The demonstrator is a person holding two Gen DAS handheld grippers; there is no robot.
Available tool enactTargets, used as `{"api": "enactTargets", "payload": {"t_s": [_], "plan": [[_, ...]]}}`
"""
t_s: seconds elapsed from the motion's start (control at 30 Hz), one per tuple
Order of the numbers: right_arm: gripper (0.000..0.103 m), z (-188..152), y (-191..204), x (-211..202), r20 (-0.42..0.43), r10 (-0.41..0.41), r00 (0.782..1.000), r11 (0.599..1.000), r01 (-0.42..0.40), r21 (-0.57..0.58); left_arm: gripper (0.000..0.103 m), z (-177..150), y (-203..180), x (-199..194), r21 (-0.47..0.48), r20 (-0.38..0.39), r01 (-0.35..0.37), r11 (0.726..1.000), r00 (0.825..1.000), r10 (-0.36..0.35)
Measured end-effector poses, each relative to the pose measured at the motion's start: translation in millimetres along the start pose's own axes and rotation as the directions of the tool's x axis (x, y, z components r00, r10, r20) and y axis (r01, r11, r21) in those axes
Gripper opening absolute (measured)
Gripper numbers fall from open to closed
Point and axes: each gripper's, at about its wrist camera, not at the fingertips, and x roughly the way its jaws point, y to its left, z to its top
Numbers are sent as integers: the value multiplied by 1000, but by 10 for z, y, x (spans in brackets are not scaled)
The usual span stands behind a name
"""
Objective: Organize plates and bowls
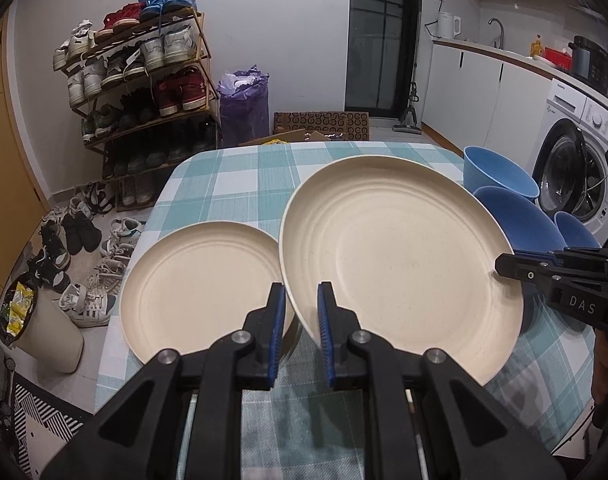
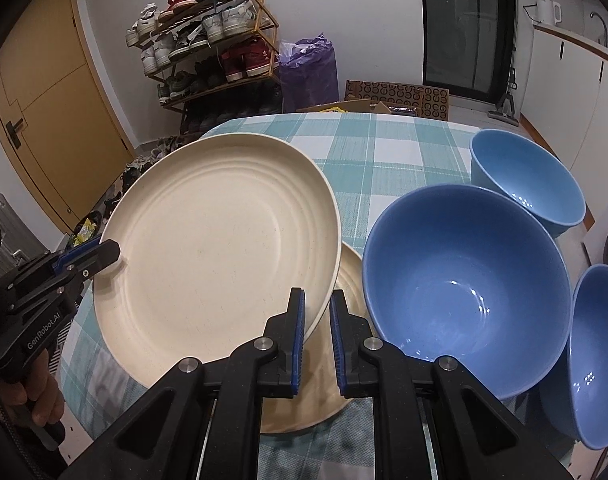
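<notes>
Large cream plate [image 1: 400, 264] tilted, lifted off the checked desk [image 1: 240, 184] — held at two rim points. Left hand-held gripper [image 1: 301, 312]: fingers narrowly parted, closed on the rim at 7 o'clock. Right hand-held gripper [image 2: 317, 312]: pinching the rim at 4 o'clock. Smaller cream plate [image 1: 200, 292] lies flat at 9 o'clock, partly under the large one. Three blue bowls [image 2: 464, 280] at 3 o'clock — clustered.
</notes>
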Motion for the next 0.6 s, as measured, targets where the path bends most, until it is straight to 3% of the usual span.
{"api": "enactTargets", "payload": {"t_s": [0.6], "plan": [[12, -272, -53, 238, -36, -46, 998, 999, 46, 8, 14, -193, -97, 257, 14, -63, -5, 1000, 998, 6]]}}
